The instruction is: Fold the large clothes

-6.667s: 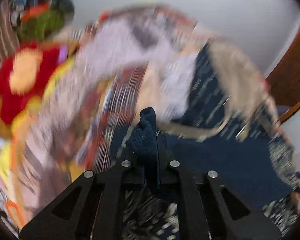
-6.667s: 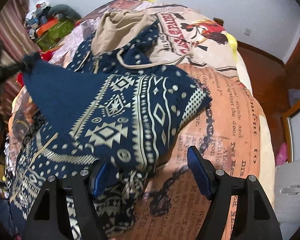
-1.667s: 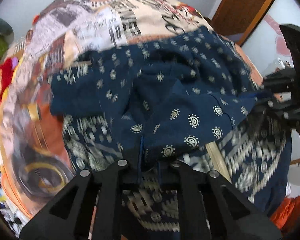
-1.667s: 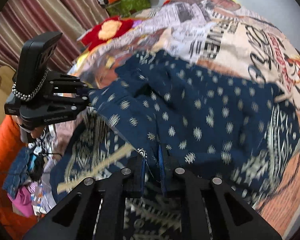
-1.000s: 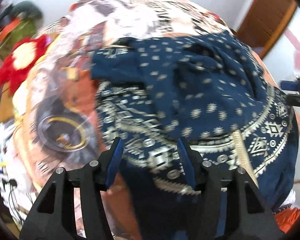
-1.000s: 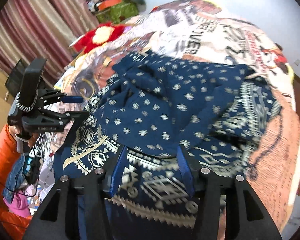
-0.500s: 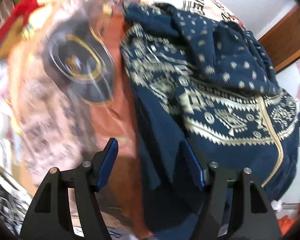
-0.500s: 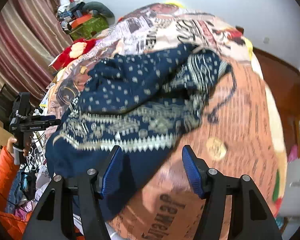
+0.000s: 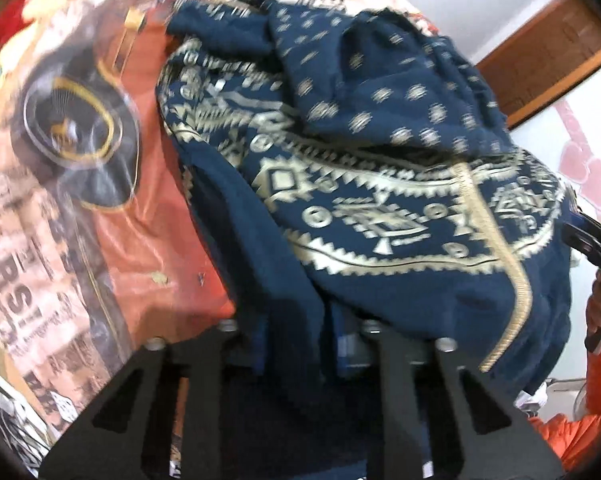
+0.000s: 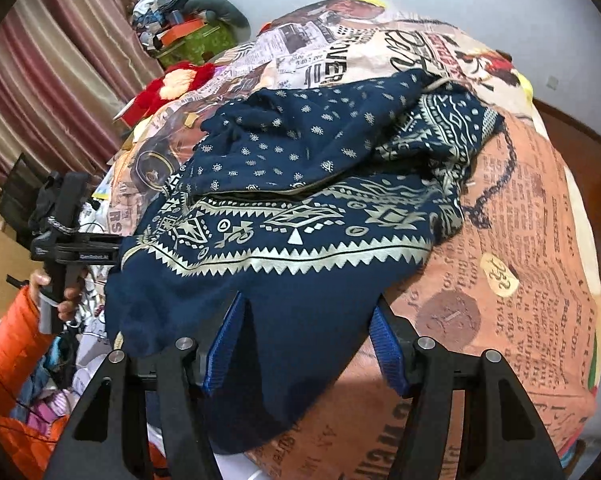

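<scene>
The navy patterned hoodie (image 10: 284, 216) is heaped on the printed bedspread (image 10: 512, 264), bunched toward the near edge of the bed, with its plain dark hem band hanging just over that edge. A dotted section, probably a sleeve or the hood, is seen lying doubled over the cream geometric panel, and a cream zip line (image 9: 496, 240) is seen running down the front in the left wrist view.

The garment is judged to be soft, thick and limp: no shape will be held once it is lifted, and loose parts can be expected to sag and drag. It is not fragile, and the knit should not slip between pads, but its bulk means several layers may be caught at once. The hem band, at its two corners, is judged the best place to be taken, so that the body can be raised and laid over evenly.

The left gripper (image 9: 300, 332) is seen at the hoodie's near left hem; its jaws have just been closing and are now clamped on a fold of that dark band. The right gripper (image 10: 304, 344) is held over the hoodie's near right hem, its blue pads (image 10: 224, 344) parted with the cloth lying between them; its jaws have just been narrowing, but no pinch is made yet.

Beyond the hoodie's far left side, a red plush toy (image 10: 172, 84) is seen on the bedspread.
</scene>
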Demonstrator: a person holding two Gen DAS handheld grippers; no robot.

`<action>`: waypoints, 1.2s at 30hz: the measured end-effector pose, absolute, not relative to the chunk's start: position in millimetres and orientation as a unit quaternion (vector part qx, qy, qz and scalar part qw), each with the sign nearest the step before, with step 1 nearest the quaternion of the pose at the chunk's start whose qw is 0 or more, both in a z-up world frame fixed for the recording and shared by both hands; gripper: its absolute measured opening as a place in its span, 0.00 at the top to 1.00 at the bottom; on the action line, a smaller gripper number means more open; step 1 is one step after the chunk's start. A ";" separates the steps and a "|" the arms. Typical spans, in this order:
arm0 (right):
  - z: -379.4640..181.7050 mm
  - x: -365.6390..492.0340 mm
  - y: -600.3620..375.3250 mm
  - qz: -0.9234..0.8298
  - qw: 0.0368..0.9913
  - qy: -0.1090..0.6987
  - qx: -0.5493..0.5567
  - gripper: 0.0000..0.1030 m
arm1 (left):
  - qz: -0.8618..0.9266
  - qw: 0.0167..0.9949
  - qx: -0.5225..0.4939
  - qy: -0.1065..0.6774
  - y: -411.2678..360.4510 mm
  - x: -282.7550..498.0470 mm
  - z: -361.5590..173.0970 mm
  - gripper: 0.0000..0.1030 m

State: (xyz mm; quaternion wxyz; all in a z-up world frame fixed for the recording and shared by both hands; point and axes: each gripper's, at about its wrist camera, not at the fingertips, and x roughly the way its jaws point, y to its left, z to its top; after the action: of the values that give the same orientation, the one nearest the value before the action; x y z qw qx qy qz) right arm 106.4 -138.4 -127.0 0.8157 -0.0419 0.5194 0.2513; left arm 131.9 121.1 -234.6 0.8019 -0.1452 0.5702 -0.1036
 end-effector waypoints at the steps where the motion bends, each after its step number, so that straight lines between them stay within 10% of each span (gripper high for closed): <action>1: -127.2 106.4 -136.3 0.252 0.817 0.516 -0.045 0.57 | -0.105 0.807 -0.143 0.564 119.1 132.5 -229.1 0.88; 7: -123.0 112.8 -137.5 0.252 0.828 0.499 -0.045 0.86 | -0.113 0.834 -0.129 0.524 106.4 143.9 -189.7 0.92; 13: -106.3 130.8 -147.4 0.248 0.843 0.476 -0.022 0.93 | -0.125 0.857 -0.124 0.485 112.3 163.5 -153.4 0.93; 36: -132.1 215.8 -173.1 0.180 0.834 0.521 -0.023 0.81 | -0.028 0.846 -0.091 0.525 159.7 198.2 -201.7 0.90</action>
State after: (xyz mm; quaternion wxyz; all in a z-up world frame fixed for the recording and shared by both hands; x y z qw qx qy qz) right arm 215.8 -173.1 -132.1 0.8340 -0.0232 0.5211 0.1800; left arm 198.2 159.7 -201.7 0.8457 -0.0915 0.5249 -0.0282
